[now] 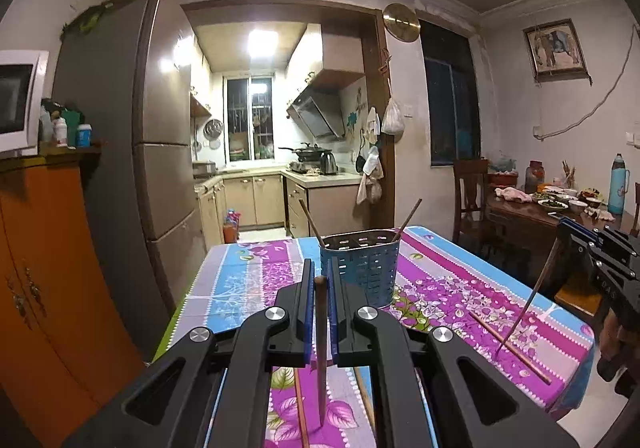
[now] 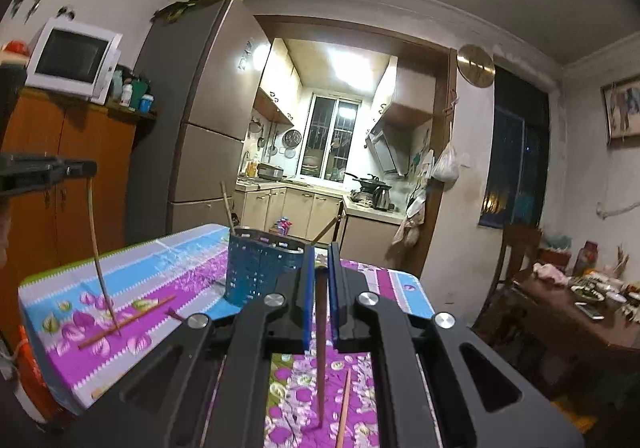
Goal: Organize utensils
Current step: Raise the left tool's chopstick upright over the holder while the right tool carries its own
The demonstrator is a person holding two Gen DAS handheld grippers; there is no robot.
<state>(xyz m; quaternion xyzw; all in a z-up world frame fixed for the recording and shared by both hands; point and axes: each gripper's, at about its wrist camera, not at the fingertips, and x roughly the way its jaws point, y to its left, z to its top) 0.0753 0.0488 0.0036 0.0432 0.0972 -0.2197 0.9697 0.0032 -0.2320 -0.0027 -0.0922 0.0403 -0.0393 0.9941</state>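
Note:
A blue perforated utensil holder (image 1: 360,268) (image 2: 260,268) stands on the floral tablecloth with two chopsticks (image 1: 408,216) leaning out of it. My left gripper (image 1: 320,268) is shut on a brown chopstick (image 1: 321,348) that hangs straight down, just in front of the holder. My right gripper (image 2: 320,252) is shut on another chopstick (image 2: 320,348), also hanging tip down. Each gripper shows in the other's view: the right gripper (image 1: 560,232) with its stick (image 1: 532,296), the left gripper (image 2: 88,168) with its stick (image 2: 96,248). Loose chopsticks (image 1: 512,344) (image 2: 128,322) (image 2: 344,408) lie on the cloth.
The table (image 1: 224,288) has a fridge (image 1: 120,148) and an orange cabinet (image 1: 48,268) to its left. A wooden dining table (image 1: 532,216) with dishes and a chair (image 1: 468,192) stand to the right. The kitchen doorway lies beyond.

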